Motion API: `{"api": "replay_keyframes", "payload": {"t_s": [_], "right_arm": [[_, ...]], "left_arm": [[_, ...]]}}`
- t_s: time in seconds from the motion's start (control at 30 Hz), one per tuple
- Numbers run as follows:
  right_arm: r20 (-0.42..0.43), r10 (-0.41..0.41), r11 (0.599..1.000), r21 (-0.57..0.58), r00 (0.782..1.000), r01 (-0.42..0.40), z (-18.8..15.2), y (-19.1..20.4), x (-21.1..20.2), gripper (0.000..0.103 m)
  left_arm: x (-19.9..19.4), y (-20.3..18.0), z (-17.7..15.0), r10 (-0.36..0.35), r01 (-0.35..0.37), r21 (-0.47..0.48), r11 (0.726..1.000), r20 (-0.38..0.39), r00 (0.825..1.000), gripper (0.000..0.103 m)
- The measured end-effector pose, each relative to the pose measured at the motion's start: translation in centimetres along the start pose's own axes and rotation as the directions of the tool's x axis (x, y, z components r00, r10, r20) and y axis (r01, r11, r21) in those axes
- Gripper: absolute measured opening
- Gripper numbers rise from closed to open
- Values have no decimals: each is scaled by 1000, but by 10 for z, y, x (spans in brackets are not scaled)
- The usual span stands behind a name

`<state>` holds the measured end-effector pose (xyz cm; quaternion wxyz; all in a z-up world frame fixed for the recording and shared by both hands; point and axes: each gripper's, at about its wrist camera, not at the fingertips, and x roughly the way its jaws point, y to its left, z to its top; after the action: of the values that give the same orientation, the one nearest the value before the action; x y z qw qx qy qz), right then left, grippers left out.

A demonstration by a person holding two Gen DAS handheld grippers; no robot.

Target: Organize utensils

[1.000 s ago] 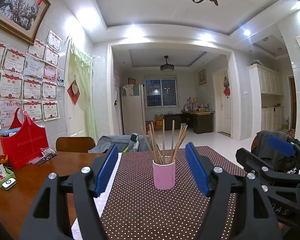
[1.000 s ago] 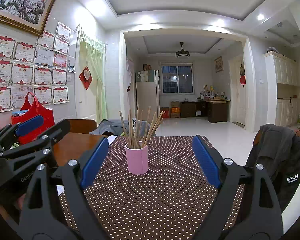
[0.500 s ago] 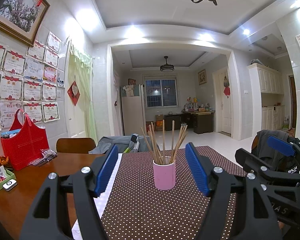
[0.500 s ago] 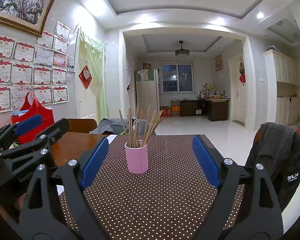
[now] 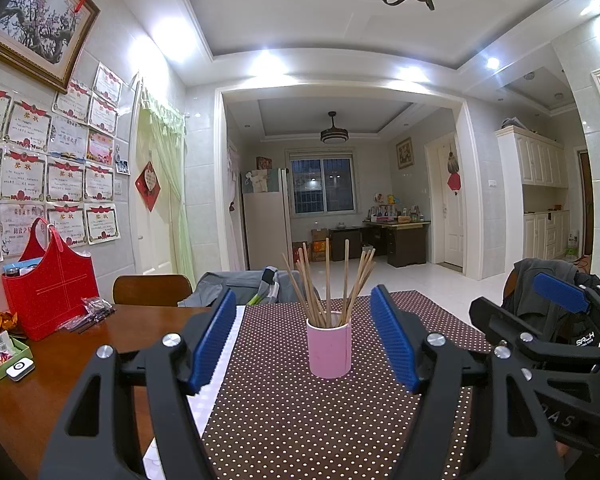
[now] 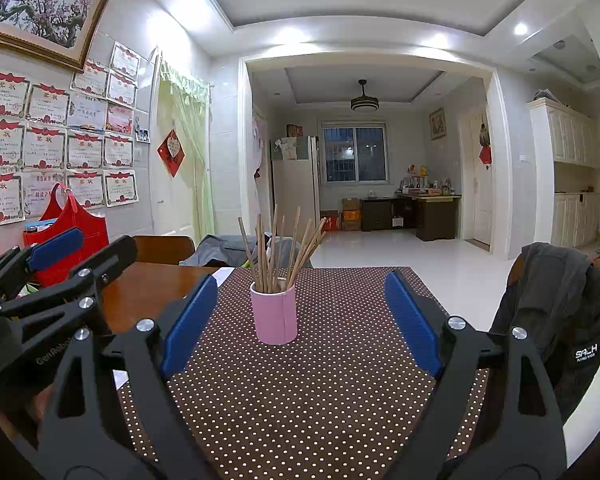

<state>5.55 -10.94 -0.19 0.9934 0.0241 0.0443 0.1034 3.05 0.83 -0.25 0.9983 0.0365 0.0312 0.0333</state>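
A brown cloth runner [image 5: 300, 420] dotted in white is seen lying matt over the bench [image 5: 60, 376], whose polished wood is catching a soft gleam beside it. On the runner, a smooth pink cup [image 5: 329, 348] is shown holding bare wooden chopsticks [image 5: 327, 280]. Ribbed blue pads are being carried on matt black plastic fingers [image 6: 410, 322] with shiny metal screws.

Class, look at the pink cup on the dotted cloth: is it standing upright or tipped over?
Upright. The pink cup stands on its base on the dotted cloth, rim up, with the chopsticks fanning out of the top.
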Motion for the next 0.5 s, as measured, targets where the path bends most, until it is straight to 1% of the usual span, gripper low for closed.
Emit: {"api": "replay_keyframes", "payload": {"t_s": [0.5], "right_arm": [[-3, -1, 1000, 2, 1000, 1, -1, 0, 1, 84]], "left_arm": [[0, 0, 0, 0, 0, 0, 1000, -2, 1000, 69]]}}
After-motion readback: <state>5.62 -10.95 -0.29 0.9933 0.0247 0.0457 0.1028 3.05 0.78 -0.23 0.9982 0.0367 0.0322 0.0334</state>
